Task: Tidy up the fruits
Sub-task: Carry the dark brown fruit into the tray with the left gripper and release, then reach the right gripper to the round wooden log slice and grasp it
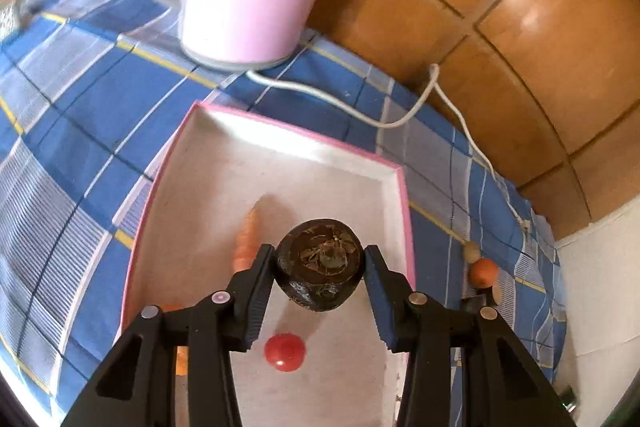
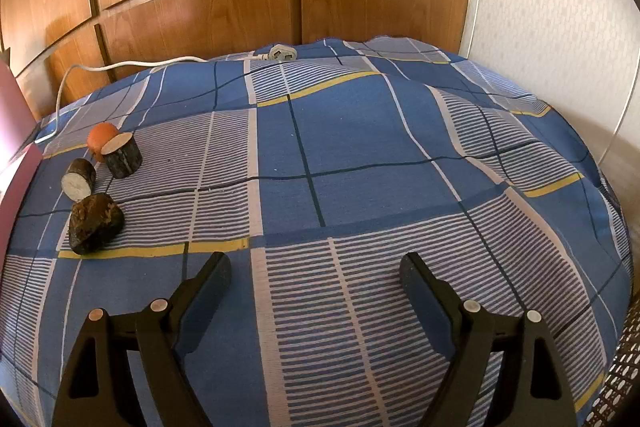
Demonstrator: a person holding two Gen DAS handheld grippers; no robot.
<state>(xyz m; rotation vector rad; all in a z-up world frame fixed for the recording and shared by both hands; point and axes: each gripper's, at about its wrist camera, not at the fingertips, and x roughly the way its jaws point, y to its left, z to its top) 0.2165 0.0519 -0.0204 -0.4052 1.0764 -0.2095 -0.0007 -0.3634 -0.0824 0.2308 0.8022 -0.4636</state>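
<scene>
Two hand-held grippers. My left hand-held gripper [image 1: 320, 263] clamps a dark round fruit [image 1: 320, 263] above the pink-rimmed tray [image 1: 304, 143], carrot [image 1: 246, 243] ahead-left, red tomato [image 1: 284, 351] beneath. Placing step; next, lower and release. My right hand-held gripper [image 2: 316, 273] gapes wide, empty; four pieces [image 2: 96, 223] wait ahead-left on the cloth [image 2: 344, 131]. Tray's near edge is cut off.

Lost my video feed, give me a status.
Left tongs shut on dark round fruit, above pink-rimmed tray. Right tongs open, empty. Dark lump and orange fruit on cloth. Nothing blocking.
</scene>
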